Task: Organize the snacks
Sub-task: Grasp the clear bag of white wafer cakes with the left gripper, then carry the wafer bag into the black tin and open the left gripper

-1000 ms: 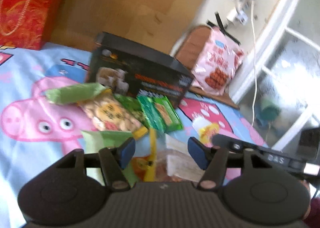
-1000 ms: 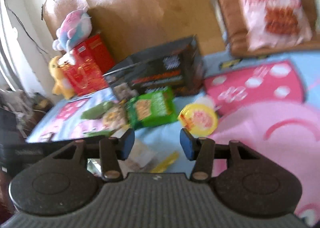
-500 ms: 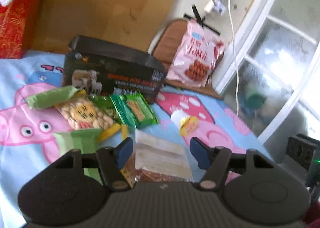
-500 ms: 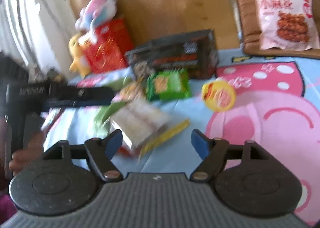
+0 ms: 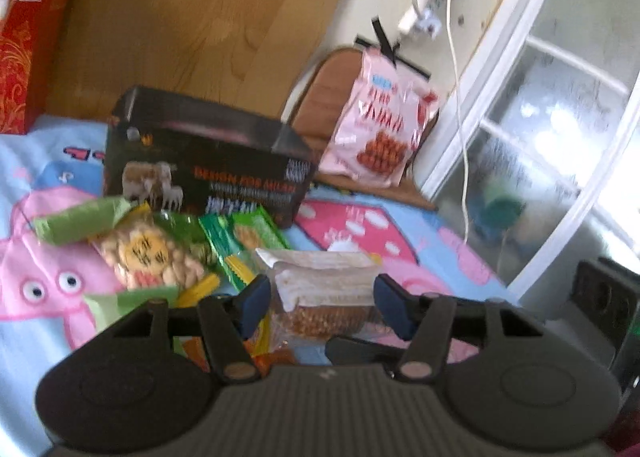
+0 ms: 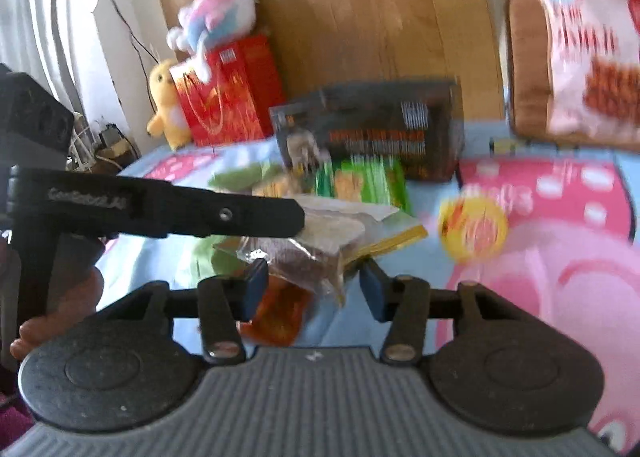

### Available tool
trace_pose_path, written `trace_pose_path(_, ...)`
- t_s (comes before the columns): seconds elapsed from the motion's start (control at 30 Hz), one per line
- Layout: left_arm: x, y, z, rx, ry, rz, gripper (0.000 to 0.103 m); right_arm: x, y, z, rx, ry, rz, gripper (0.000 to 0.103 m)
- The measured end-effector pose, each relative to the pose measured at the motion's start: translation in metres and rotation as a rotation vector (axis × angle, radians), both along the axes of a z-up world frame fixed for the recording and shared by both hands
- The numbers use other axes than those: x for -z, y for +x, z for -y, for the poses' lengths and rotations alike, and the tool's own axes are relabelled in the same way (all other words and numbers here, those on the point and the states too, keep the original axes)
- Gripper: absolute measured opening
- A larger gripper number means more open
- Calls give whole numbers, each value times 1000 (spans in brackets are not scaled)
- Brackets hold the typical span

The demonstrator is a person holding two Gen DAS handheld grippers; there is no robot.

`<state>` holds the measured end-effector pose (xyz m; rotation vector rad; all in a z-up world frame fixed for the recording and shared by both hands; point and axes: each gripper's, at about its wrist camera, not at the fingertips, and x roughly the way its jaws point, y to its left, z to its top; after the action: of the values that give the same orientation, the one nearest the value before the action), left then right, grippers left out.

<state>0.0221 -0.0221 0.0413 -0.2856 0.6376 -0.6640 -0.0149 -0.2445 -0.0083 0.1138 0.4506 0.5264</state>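
A clear packet (image 5: 324,293) with a white top and brown snacks inside sits between the blue pads of my left gripper (image 5: 323,307). The jaws are closing and both pads touch its sides. In the right wrist view one black left finger (image 6: 240,215) reaches across to the same packet (image 6: 316,241). My right gripper (image 6: 314,291) has the packet's near end between its jaws, which are closing, with a gap still at the right pad. Beyond lie a biscuit bag (image 5: 148,257), green packets (image 5: 248,233) and a black box (image 5: 208,161).
The pig-print sheet (image 5: 48,257) carries a yellow round snack (image 6: 472,229) and an orange packet (image 6: 280,309). A pink bag (image 5: 380,137) leans on a brown cushion at the back. A red gift bag (image 6: 228,97) and plush toys (image 6: 216,13) stand by the wooden headboard.
The clear packet now fills the gap between my left pads and stands higher. The right jaws spread wide, then narrowed again. The left finger has reached further into the right view.
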Motion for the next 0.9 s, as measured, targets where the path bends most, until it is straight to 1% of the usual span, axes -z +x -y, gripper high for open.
trace_pose_path(0.1, -4, 0, -9, -35, -18, 21, 57, -6, 2, -7, -18, -30, 51, 53)
trace_pose_path(0.23, -2, 0, -24, -98, -6, 40, 57, -7, 17, -20, -62, -33, 57, 53)
trace_pose_path(0.3, 3, 4, -32, -127, 3, 30, 58, -6, 24, -27, -82, -44, 58, 54)
trace_pose_path(0.37, 11, 9, -37, -149, 8, 1, 58, -2, 30, -36, -101, -61, 50, 54)
trace_pose_path(0.43, 20, 16, -40, -163, 14, -30, 58, 4, 38, -42, -108, -78, 22, 54)
trace_pose_path(0.47, 23, 17, -42, -171, 19, -36, 60, 7, 41, -45, -108, -88, 9, 54)
trace_pose_path(0.5, 24, 18, -42, -172, 24, -36, 62, 9, 42, -47, -105, -101, 5, 55)
trace_pose_path(0.57, 23, 18, -45, -175, 24, -29, 69, 11, 43, -47, -107, -109, 0, 55)
trace_pose_path(0.63, 22, 18, -49, -182, 19, -24, 72, 10, 41, -45, -106, -118, 1, 57)
trace_pose_path(0.67, 22, 19, -51, -186, 15, -25, 72, 9, 41, -45, -103, -127, 6, 62)
trace_pose_path(0.7, 22, 19, -54, -191, 12, -29, 72, 9, 40, -44, -97, -136, 14, 63)
trace_pose_path(0.8, 22, 18, -59, -193, 0, -39, 71, 10, 36, -39, -93, -148, 14, 65)
trace_pose_path(0.87, 20, 16, -58, -182, -5, -37, 70, 12, 33, -35, -91, -150, 11, 68)
trace_pose_path(0.9, 18, 16, -56, -169, -3, -33, 70, 13, 31, -34, -91, -150, 10, 68)
